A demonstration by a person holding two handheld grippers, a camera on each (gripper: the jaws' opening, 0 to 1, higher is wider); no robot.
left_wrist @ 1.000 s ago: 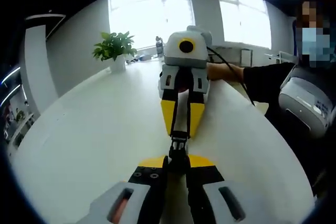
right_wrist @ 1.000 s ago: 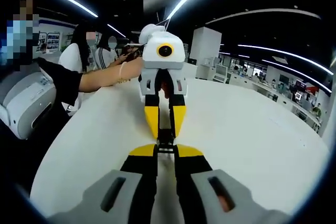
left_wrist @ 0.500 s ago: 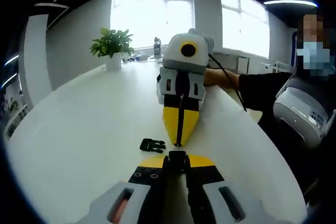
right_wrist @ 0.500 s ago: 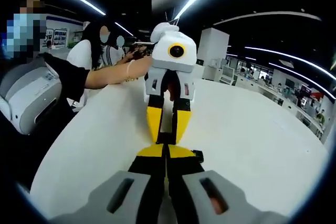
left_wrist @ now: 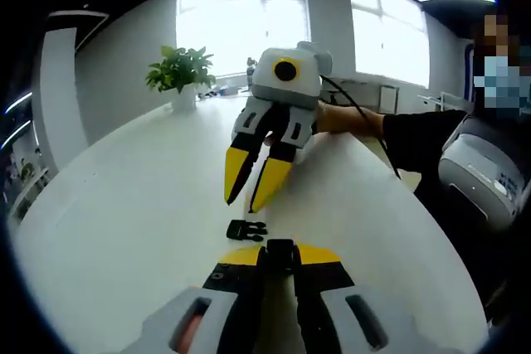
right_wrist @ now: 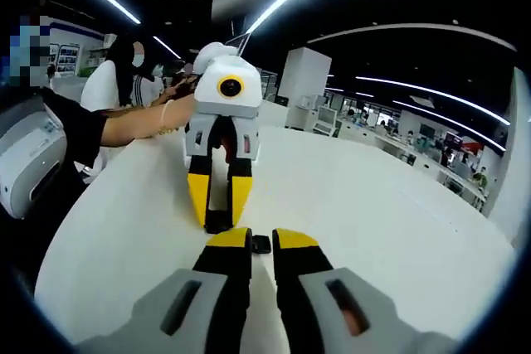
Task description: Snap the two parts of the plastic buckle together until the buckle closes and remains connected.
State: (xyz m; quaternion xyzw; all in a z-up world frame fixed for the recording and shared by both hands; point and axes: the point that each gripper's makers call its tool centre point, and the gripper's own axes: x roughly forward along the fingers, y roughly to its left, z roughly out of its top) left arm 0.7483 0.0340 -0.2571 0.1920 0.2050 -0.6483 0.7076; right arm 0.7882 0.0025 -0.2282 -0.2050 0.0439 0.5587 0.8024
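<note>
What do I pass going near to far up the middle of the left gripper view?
Left gripper, shut on a black buckle part → second buckle piece lying on the white table → right gripper, open → potted plant.

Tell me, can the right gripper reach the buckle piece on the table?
Probably yes: the buckle piece lies bare on the table just ahead of the right gripper, whose jaws are open; nothing between.

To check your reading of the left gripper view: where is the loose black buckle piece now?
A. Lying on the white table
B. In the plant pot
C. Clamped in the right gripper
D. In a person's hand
A: the black buckle piece lies free on the white table, below the open right gripper.
</note>
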